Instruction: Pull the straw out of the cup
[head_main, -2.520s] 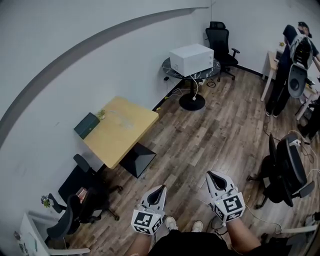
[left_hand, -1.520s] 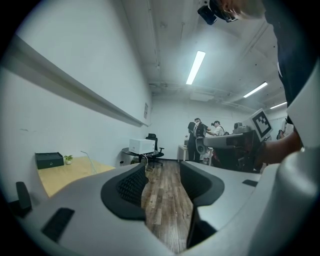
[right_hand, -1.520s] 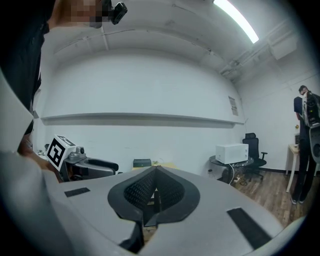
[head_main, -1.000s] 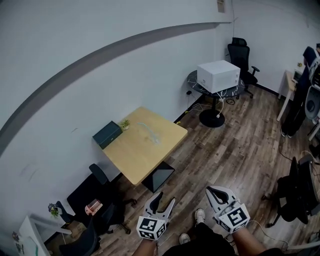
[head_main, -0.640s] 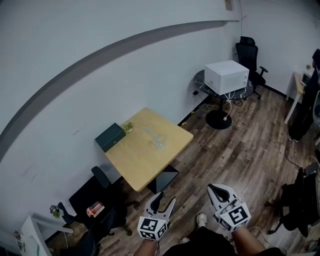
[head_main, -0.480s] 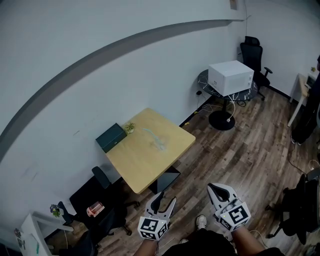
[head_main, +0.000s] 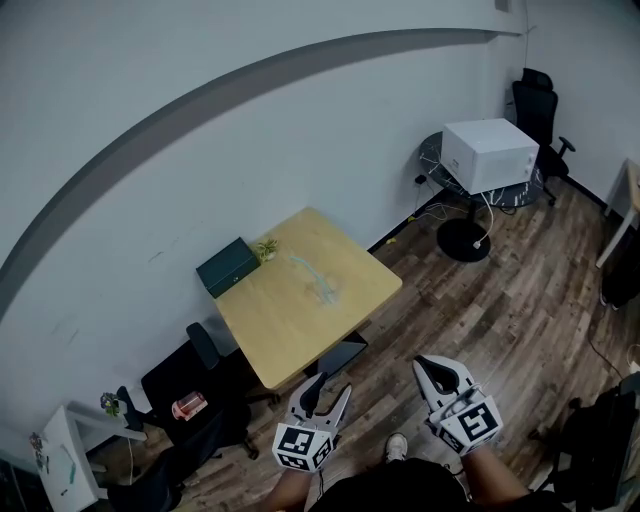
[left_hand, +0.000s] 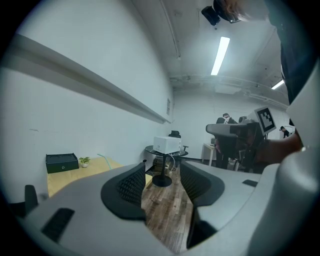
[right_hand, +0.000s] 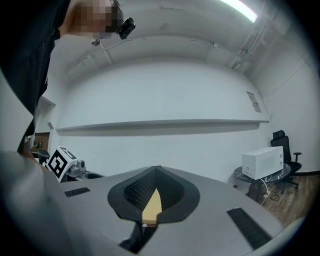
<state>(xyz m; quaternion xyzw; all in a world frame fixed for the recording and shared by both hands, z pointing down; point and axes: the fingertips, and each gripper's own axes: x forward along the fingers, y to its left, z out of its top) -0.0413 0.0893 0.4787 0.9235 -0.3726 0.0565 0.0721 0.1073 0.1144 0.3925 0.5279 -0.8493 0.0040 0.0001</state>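
The cup (head_main: 322, 290) with its straw (left_hand: 103, 160) stands on the desk (head_main: 290, 335), well ahead of both tools. The left tool (head_main: 332, 390) has its jaws apart and empty. The right tool (head_main: 430, 368) is closed on nothing. I judge this to be the approach step: the next move is to come near and bring a tool to the straw.

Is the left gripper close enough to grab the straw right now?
Probably not. The left gripper is open but held short of the table, and the straw stands in the cup mid-table. Nothing blocks the way; a step closer should do.
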